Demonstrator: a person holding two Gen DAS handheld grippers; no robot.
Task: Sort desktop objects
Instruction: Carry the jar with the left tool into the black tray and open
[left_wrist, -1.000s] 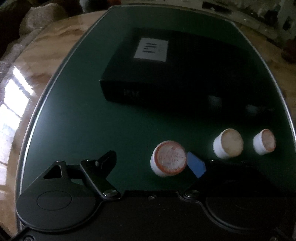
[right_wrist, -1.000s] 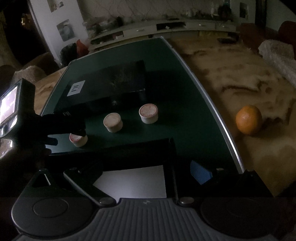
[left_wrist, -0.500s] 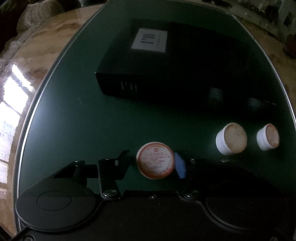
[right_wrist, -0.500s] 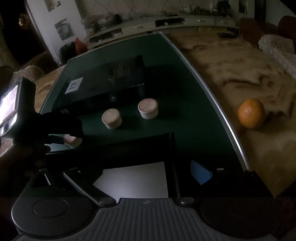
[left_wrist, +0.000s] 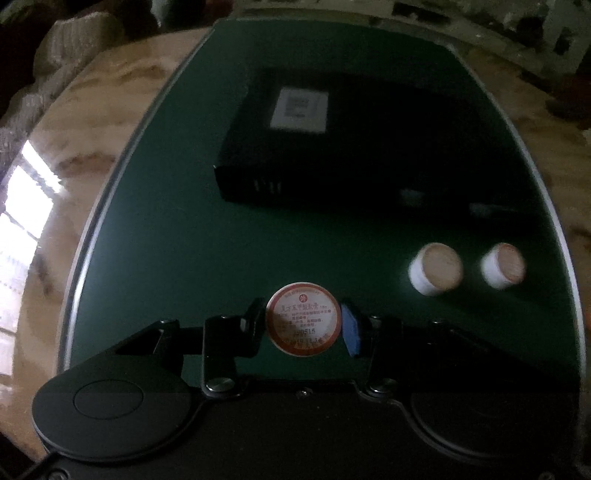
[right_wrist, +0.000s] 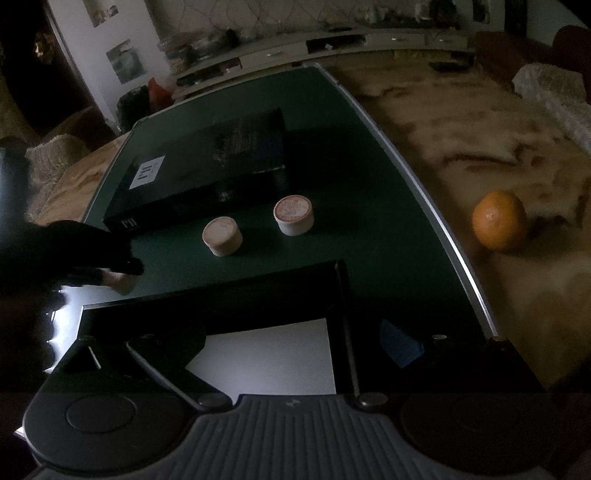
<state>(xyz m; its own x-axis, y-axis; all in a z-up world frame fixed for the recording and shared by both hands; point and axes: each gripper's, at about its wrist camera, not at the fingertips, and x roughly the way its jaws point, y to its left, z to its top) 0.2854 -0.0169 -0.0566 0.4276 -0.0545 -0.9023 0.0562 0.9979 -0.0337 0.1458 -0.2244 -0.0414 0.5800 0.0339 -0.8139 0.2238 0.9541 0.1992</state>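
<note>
My left gripper (left_wrist: 301, 325) is shut on a small white jar with a red-rimmed label (left_wrist: 301, 319), its fingers on both sides, on the green mat (left_wrist: 177, 229). Two more white jars (left_wrist: 436, 268) (left_wrist: 503, 265) stand to its right. In the right wrist view those two jars (right_wrist: 222, 236) (right_wrist: 294, 215) stand mid-mat and the left gripper (right_wrist: 122, 275) covers most of the held jar (right_wrist: 123, 282). My right gripper (right_wrist: 273, 347) is open above an open black box with a white bottom (right_wrist: 269, 362).
A flat black box with a white label (left_wrist: 332, 140) lies at the back of the mat; it also shows in the right wrist view (right_wrist: 207, 177). An orange (right_wrist: 499, 219) sits on the marble table right of the mat's metal edge (right_wrist: 443, 225).
My left gripper moved in around the nearest jar and closed its fingers on it. The right gripper stayed open over the black box.
</note>
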